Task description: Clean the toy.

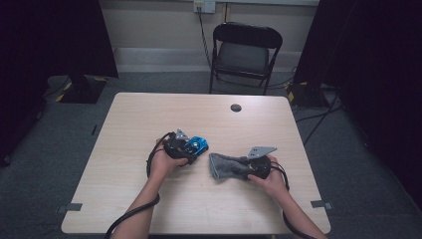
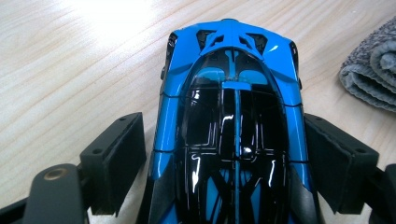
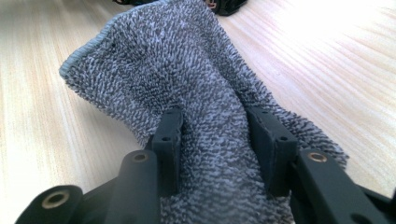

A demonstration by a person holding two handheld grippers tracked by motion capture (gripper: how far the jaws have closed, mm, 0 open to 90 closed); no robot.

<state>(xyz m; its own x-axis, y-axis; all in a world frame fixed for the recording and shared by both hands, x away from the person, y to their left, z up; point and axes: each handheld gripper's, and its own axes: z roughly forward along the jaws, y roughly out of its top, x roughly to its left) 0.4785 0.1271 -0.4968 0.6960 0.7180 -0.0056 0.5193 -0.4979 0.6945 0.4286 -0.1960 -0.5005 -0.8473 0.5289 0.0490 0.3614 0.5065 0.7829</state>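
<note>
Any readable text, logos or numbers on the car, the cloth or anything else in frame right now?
None readable: the blue toy car, the grey cloth and the table show no lettering.
The wall socket is too small to tell.

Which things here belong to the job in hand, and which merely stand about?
In use:
- glossy blue and black toy car, between the left gripper jaws
- grey terry cloth, clamped by the right gripper

Standing about:
- black folding chair
- wall socket
</note>
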